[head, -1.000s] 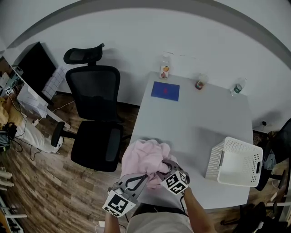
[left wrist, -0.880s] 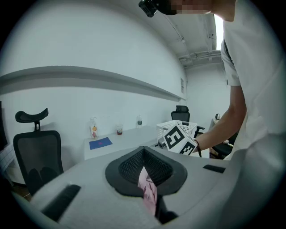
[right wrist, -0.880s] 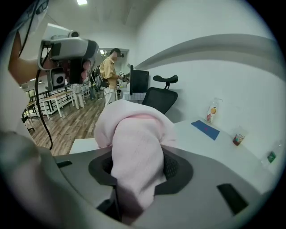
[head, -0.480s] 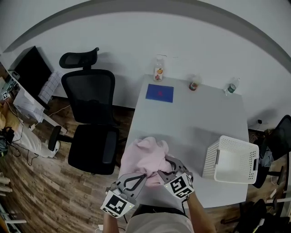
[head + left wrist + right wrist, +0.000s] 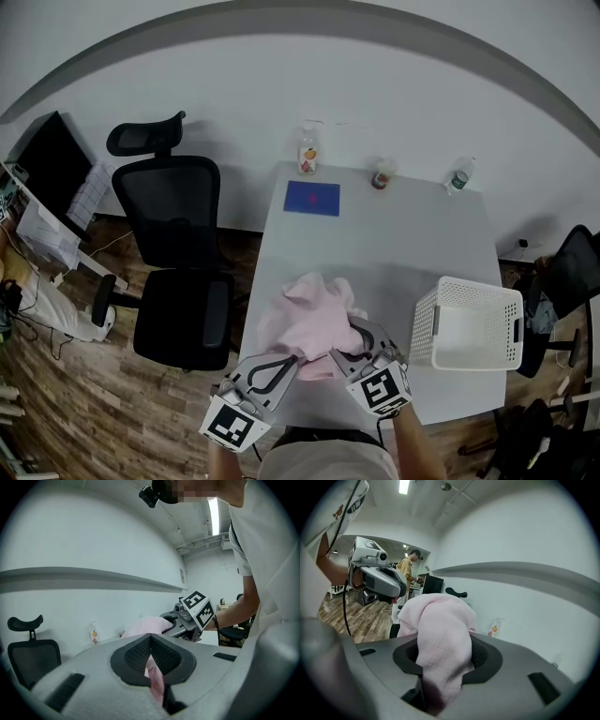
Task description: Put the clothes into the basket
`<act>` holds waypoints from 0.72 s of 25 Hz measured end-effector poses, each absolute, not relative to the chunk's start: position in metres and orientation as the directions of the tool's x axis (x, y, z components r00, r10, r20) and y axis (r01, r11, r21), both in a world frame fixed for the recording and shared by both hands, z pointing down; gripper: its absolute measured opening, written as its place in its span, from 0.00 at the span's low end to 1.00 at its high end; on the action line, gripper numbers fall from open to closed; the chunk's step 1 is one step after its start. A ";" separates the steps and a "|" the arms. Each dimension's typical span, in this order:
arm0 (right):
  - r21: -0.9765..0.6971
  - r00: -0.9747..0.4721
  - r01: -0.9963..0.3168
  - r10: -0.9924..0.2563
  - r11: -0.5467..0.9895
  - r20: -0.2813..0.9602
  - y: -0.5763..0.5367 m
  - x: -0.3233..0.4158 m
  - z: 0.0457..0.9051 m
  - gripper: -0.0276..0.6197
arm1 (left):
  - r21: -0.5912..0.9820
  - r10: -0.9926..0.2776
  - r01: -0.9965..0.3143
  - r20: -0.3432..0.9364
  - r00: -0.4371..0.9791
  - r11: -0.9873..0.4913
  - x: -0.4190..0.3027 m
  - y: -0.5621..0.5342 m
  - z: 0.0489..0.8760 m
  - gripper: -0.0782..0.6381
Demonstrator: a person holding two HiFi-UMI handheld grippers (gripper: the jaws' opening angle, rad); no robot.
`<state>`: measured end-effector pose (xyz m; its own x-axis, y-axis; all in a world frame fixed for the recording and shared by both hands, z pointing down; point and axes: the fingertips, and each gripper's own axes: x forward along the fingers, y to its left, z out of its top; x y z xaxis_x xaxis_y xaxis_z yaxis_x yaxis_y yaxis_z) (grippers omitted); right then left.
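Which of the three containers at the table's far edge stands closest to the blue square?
The leftmost one, the clear bottle with the orange label, right behind the blue square; the small jar and the water bottle stand further right.

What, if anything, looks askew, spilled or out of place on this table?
Nothing stands out. The pink cloth is bunched only because the left tool and right tool grip it; the white basket stands upright on the table.

Black office chair (image 5: 178, 272), blue mat (image 5: 312, 198), soap bottle (image 5: 307, 150)

bunched pink cloth (image 5: 314, 319) beside white basket (image 5: 469, 328)
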<state>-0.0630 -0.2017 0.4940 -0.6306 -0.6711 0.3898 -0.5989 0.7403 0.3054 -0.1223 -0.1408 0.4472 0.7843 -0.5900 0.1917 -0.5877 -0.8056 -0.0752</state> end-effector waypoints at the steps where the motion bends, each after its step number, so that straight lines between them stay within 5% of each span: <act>1: 0.318 -0.626 -0.603 -0.681 0.731 0.380 -0.202 -0.059 0.487 0.32 | -0.082 -0.586 -0.581 0.184 0.789 -0.810 -0.120 -0.141 0.443 0.12; 18: 0.464 -0.493 -0.706 -0.842 0.535 0.219 -0.205 0.005 0.386 0.32 | -0.210 -0.471 -0.449 0.064 0.880 -0.868 -0.072 -0.155 0.382 0.12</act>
